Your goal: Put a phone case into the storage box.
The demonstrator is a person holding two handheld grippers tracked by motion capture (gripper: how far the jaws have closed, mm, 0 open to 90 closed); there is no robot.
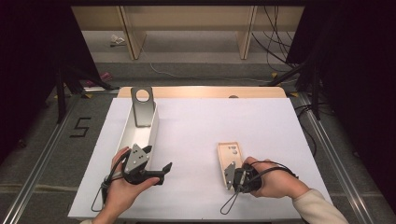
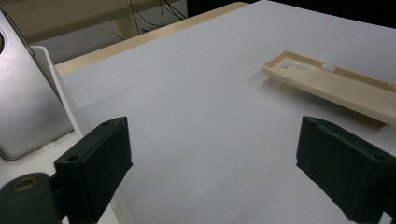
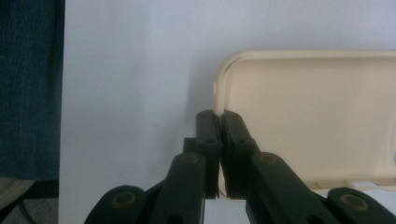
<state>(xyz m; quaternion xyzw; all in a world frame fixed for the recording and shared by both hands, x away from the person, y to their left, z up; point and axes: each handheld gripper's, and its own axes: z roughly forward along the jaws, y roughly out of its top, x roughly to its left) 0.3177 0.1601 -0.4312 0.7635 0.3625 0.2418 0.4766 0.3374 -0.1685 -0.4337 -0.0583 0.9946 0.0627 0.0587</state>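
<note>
We have the right gripper [image 1: 232, 176] pinching the near rim of the beige phone case [image 1: 230, 156], its jaws pressed together on the thin wall at the case's rounded near corner, as the right gripper view shows [image 3: 219, 116]. A rim grip makes sense to us: the case lies open side up and flat on the white table [image 1: 196, 140], so the upright edge is the one part the jaws can bite. The case sits right of the table's middle, towards our side. Its long axis runs away from us, nearly straight up the table, and the end with the camera cut-outs points to the far edge.

Our left gripper [image 1: 156, 173] hangs over the near left part of the table with its jaws spread wide and nothing between them, aimed across towards the case. Just beyond it stands a long white tray [image 1: 152, 135], and a grey phone [image 1: 142, 107] leans inside the tray's far end, so we judge the case is meant for it
</note>
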